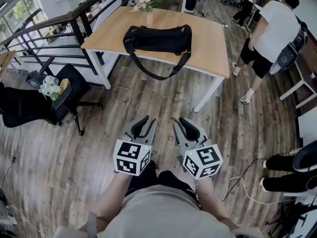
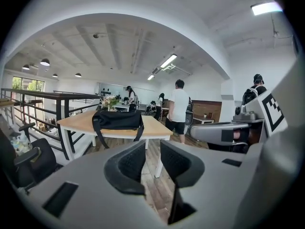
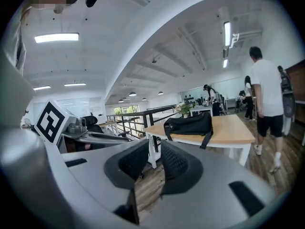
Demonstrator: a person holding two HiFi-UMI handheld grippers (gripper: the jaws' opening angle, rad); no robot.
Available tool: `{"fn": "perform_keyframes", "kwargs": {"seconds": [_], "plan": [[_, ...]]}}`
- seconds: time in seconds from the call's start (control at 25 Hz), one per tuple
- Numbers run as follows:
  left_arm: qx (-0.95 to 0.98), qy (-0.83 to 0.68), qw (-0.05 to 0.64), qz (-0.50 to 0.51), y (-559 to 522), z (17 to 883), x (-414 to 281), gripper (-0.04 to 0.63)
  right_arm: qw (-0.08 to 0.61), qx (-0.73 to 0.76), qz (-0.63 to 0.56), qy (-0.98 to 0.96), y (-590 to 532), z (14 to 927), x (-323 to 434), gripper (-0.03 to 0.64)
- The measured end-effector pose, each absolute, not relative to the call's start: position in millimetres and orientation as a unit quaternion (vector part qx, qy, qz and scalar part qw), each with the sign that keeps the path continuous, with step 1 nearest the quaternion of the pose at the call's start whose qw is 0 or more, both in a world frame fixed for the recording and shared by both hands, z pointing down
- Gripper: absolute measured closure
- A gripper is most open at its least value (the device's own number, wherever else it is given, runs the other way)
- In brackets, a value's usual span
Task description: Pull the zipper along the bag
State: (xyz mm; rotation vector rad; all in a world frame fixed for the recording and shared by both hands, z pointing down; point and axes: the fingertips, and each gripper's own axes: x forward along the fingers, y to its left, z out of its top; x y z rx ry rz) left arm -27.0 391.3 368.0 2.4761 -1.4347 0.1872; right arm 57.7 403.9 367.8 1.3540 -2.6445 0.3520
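A black duffel bag (image 1: 158, 38) lies on a light wooden table (image 1: 210, 38) well ahead of me, its strap hanging over the near edge. It also shows small and far off in the left gripper view, bag (image 2: 118, 119), and in the right gripper view, bag (image 3: 188, 124). My left gripper (image 1: 145, 124) and right gripper (image 1: 187, 125) are held side by side over the wooden floor, both far short of the table. The left gripper (image 2: 152, 159) stands open with only floor between its pads. A narrower gap shows in the right gripper (image 3: 155, 159), which is also empty.
A black office chair (image 1: 67, 95) stands to the left on the floor, with a dark railing (image 1: 59, 29) behind it. A person in a white shirt (image 1: 275, 29) stands right of the table. A flower vase (image 1: 147, 5) sits at the table's far edge. A white cable (image 1: 237, 182) lies at the right.
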Motion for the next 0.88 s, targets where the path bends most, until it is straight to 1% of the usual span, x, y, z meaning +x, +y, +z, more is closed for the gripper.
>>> {"fn": "perform_keyframes", "kwargs": {"seconds": [0.24,0.4,0.6,0.88], "plan": [[0.851,-0.498,0.152,0.071,375,382,-27,0.506,0.085,0.459,0.133,-0.874,386,382,65,0.535],[0.858,-0.484,0.159,0.073,346,393,-22,0.506,0.087,0.471,0.137,-0.867,358,390,69,0.529],[0.866,-0.471,0.150,0.073,284,390,-24,0.506,0.086,0.480,0.142,-0.861,299,397,67,0.524],[0.871,-0.464,0.142,0.078,186,382,-54,0.506,0.064,0.491,0.150,-0.856,196,385,39,0.524]]}}
